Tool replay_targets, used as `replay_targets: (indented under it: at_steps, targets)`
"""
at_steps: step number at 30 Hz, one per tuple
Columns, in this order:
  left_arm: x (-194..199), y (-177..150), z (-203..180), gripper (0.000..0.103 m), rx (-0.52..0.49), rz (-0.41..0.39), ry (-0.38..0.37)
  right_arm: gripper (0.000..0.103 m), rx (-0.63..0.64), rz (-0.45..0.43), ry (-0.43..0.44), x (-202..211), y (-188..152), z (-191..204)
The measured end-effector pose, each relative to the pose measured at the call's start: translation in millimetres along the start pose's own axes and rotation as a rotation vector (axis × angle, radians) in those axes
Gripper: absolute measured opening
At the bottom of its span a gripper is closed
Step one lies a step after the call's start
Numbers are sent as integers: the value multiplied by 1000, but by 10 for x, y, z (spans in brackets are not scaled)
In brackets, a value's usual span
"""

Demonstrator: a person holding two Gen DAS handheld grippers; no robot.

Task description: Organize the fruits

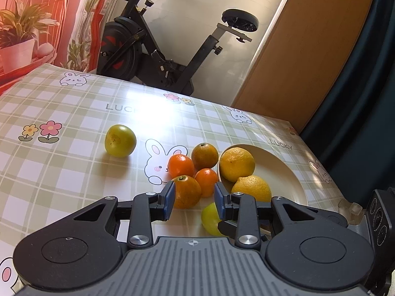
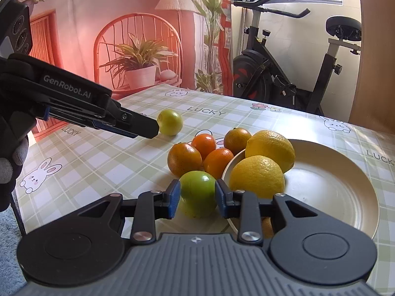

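On the checked tabletop (image 1: 74, 172) a green fruit (image 1: 120, 140) lies alone at left; the left tool (image 1: 193, 198) gapes empty around the nearest of four oranges (image 1: 186, 192). The right tool (image 2: 196, 196) brackets another green fruit (image 2: 197, 192), contact unclear; rightmost, two lemons (image 2: 258, 176) rest in the plate (image 2: 333, 192).

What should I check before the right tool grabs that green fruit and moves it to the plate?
1. Right tool open: ok.
2. Green fruit sits between its fingers: ok.
3. Fingers touching the fruit: cannot tell.
4. Plate has bare room beside the two lemons: ok.
5. Left tool away from the right tool's path: ok, it hangs farther back.
6. Oranges crowd the green fruit: not ok, a bump could roll them.
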State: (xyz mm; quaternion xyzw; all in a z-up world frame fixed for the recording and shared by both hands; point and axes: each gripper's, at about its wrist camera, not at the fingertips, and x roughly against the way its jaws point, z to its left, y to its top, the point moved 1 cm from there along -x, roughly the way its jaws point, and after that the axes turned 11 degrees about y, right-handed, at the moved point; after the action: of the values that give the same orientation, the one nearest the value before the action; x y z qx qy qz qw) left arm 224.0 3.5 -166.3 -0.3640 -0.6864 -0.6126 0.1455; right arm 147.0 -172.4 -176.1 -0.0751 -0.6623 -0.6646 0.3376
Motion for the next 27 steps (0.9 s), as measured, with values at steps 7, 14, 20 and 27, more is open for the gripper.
replay_targets:
  at_steps: [7, 14, 20, 27]
  targets:
    - [-174, -76, 17, 37, 24, 57, -36, 46, 4, 28, 16, -81, 4, 20]
    - [-294, -185, -65, 48, 6, 98, -59, 47, -12, 40, 34, -169, -35, 41]
    - [-388, -231, -116, 49, -10, 110, -57, 47, -18, 26, 45, -192, -61, 56]
    - [-402, -296, -174, 49, -17, 100, -33, 47, -44, 25, 67, -194, -79, 25]
